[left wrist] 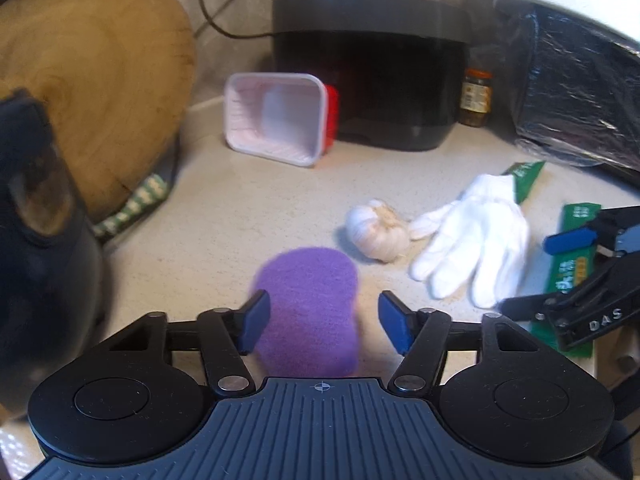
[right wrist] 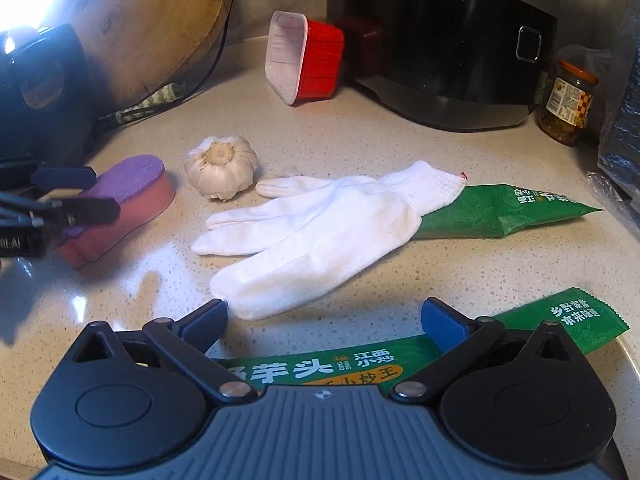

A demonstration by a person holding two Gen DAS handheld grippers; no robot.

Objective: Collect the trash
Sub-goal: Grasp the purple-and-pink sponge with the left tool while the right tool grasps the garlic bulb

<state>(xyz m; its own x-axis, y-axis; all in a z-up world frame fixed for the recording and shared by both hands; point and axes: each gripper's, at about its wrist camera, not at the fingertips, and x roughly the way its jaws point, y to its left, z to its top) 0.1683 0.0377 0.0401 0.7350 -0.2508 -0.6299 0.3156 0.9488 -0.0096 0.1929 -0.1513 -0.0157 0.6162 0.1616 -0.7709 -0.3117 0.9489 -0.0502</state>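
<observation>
Well, both sets of fingers stand wide over the counter (right wrist: 360,128) and neither has hold of anything.
Left gripper (left wrist: 322,326): jaws spread wide; the purple sponge (left wrist: 310,308) lies between the blue pads, nearer the left pad, and the pads do not press on it.
Sponge from the right wrist view: purple on top, pink below, with the left gripper's fingers (right wrist: 76,210) straddling its near end.
Right gripper (right wrist: 324,320): jaws as wide as they go, nothing pinched; a green wrapper (right wrist: 320,364) lies flat on the counter under and just behind the pads.
White glove (right wrist: 320,228): flat ahead of the right fingers, its fingertips almost at the left pad.
Second green wrapper (right wrist: 508,210): beyond the glove, its end tucked under the cuff.
Garlic (right wrist: 221,167): past the glove's fingers, beside the sponge.
Red tub (right wrist: 306,62): on its side, far ahead of both grippers, against the black cooker (right wrist: 440,40).
Jar (right wrist: 570,102): right of the cooker.
</observation>
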